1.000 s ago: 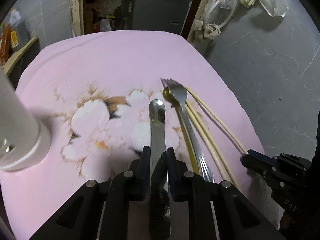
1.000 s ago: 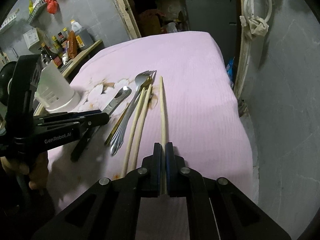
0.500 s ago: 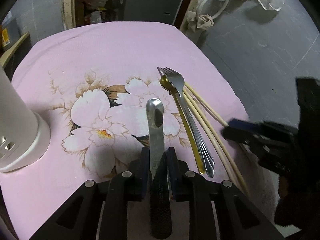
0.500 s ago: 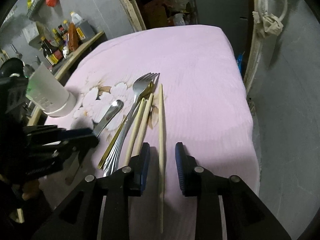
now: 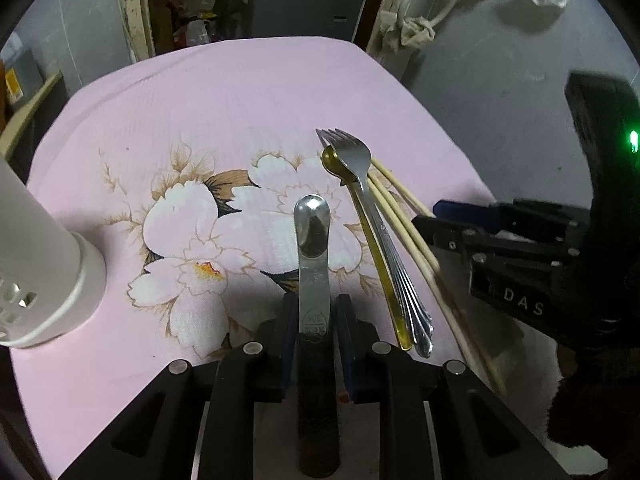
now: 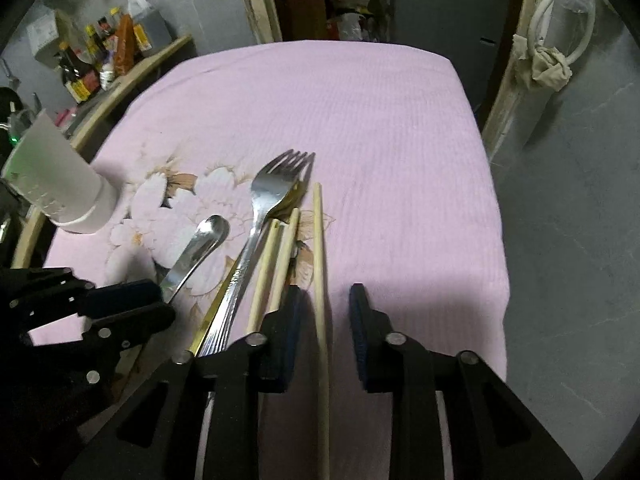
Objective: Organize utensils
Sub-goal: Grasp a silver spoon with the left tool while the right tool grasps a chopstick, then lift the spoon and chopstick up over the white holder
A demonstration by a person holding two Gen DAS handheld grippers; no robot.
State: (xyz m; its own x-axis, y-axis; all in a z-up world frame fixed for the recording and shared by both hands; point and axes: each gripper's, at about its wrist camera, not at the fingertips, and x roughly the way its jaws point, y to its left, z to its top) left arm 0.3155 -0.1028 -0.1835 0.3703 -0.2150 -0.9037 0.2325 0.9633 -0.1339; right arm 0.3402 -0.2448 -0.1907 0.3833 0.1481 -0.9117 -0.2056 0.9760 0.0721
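While my left gripper (image 5: 316,316) looks down at the pink cloth (image 5: 240,92), its fingers pinch the steel spoon (image 5: 312,236) by the handle, the bowl pointing away from me. Just to its right lie the fork (image 5: 368,204) and gold spoon (image 5: 372,248), then the chopsticks (image 5: 404,220); the white holder (image 5: 44,276) stands far left.

Seen from my right gripper (image 6: 325,304), the fingers are spread and closing. One chopstick (image 6: 320,264) lies lengthwise between them, close to the left pad, not yet squeezed. Two more chopsticks (image 6: 276,260) rest just left.
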